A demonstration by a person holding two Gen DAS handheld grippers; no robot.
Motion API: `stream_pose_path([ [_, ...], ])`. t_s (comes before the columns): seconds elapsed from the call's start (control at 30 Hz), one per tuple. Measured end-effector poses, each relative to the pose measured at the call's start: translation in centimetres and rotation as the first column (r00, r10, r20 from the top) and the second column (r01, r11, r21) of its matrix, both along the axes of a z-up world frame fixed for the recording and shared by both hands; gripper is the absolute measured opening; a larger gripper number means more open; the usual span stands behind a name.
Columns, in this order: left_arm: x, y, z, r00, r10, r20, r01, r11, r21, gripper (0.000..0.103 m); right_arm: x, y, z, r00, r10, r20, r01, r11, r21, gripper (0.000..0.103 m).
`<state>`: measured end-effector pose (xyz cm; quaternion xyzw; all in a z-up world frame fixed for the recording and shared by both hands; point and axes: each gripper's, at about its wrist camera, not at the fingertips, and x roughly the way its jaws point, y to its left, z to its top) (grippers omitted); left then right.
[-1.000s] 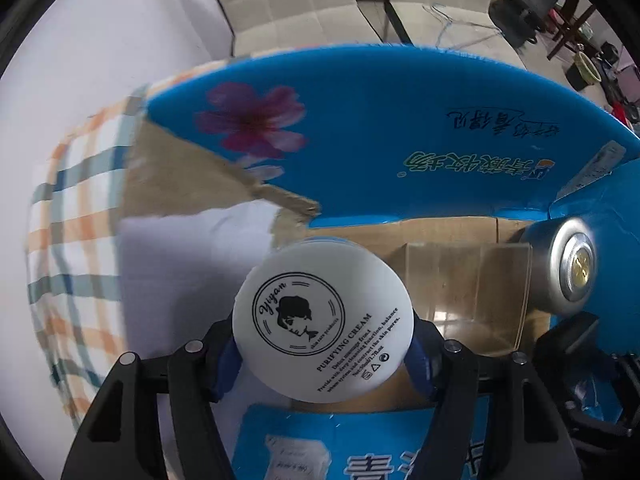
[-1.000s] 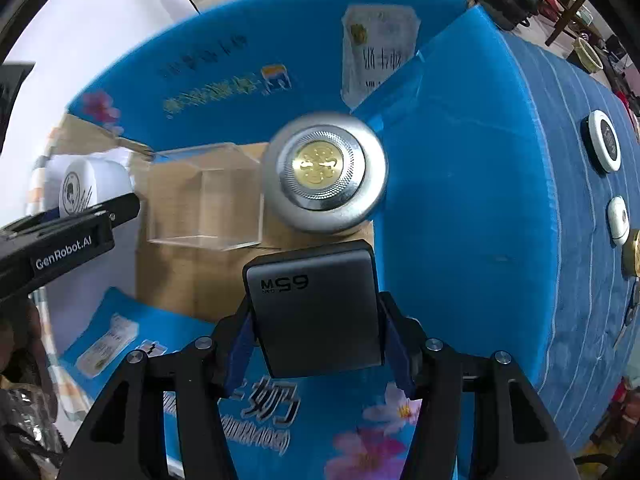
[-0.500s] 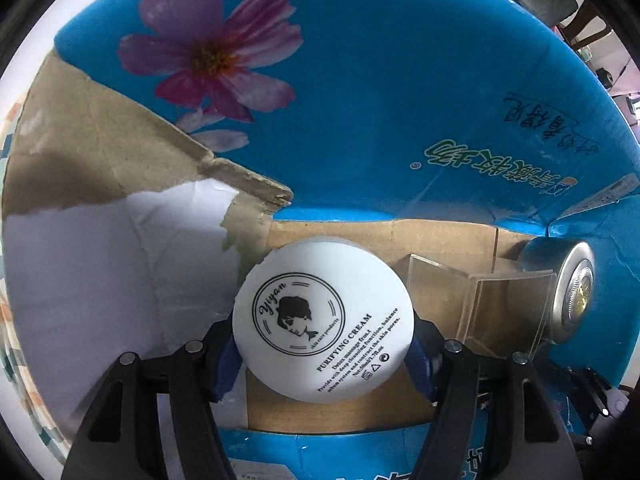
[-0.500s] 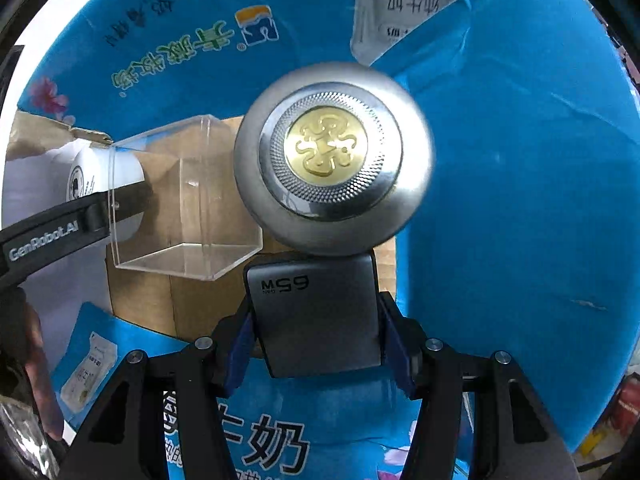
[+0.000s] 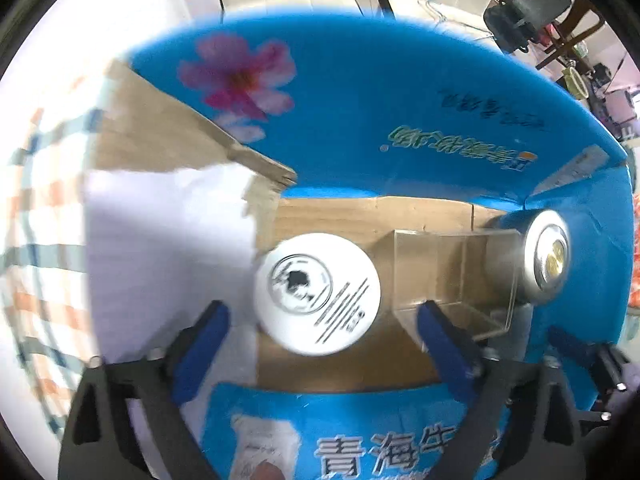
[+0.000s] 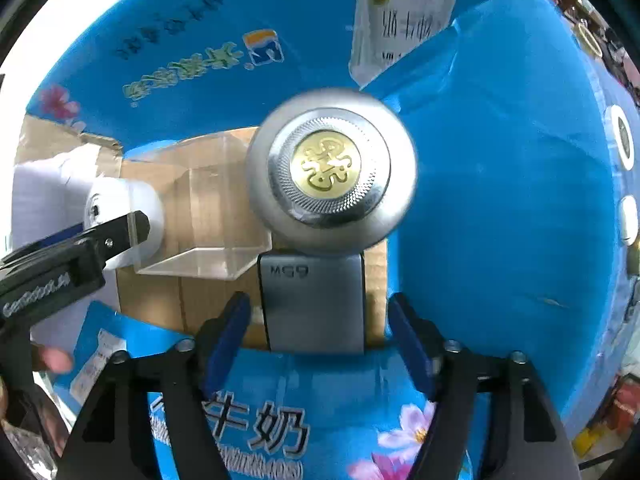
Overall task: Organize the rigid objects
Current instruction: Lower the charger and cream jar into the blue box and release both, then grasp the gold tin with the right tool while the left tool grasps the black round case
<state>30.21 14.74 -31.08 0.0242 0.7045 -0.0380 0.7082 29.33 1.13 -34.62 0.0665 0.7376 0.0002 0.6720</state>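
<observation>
Both hand-held grippers, left (image 5: 322, 322) & right (image 6: 318, 318), gape wide, empty; careless withdrawal could knock cream jar (image 5: 317, 294) or charger (image 6: 314, 306) over in the box (image 6: 500, 220).

cream jar (image 5: 316, 294): motion-blurred ahead of the left jaws; lid print unreadable; in the right wrist view partly behind the left gripper's finger.
charger (image 6: 314, 304): between the right jaws; far end hidden behind the silver jar (image 6: 330, 170).
clear box (image 5: 448, 276): near corner covered by the left gripper's right finger.
small round things (image 6: 622, 140): right of the right jaws, at the picture's edge; too small to tell.
</observation>
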Motion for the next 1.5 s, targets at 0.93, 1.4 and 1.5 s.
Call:
stream_pose_path([
  [0.93,-12.3,0.0,15.6,0.935,0.044,0.352,-0.074,0.995,0.071,0.102,-12.0,-3.2,18.4,0.933,0.124,0.339,-0.146,0.988,0.041,0.103],
  [1.4,-10.6,-13.8,16.5,0.925,-0.088,0.369,0.08,0.996,0.039,0.102,-14.0,-15.1,20.0,0.939,-0.051,0.34,0.002,0.99,0.142,0.103],
  [1.5,-8.9,-19.2,15.3,0.927,-0.144,0.346,0.137,0.99,0.046,0.102,-13.9,-20.6,18.5,0.938,-0.143,0.315,0.107,0.986,0.13,0.103],
])
